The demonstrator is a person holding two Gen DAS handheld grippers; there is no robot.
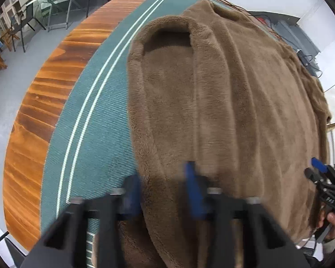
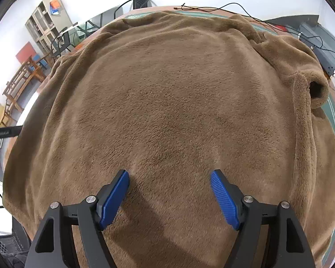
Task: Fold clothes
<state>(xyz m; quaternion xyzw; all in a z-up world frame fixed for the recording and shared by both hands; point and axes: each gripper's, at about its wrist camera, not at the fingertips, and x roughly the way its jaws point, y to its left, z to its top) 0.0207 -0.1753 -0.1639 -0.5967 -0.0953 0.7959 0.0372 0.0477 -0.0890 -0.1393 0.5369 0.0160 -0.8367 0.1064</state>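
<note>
With the brown fleece garment point(image 2: 167, 93) spread flat, the left gripper point(image 1: 165, 185) straddles its 7 o'clock hem, grip uncertain through blur, while the right gripper point(image 2: 169, 192) hovers released, probably needing to clench likewise before folding.

So the fleece garment point(image 2: 167, 93) is spread flat on a mat point(image 1: 96, 120), which sits on the worktop point(image 1: 33, 134). One cuff point(image 1: 167, 38) lies at its far left, another at the far right. Cables point(image 2: 234, 11) trail along the worktop's back edge. Chairs point(image 1: 24, 22) and a shelf unit point(image 2: 47, 20) stand behind, off left.
</note>
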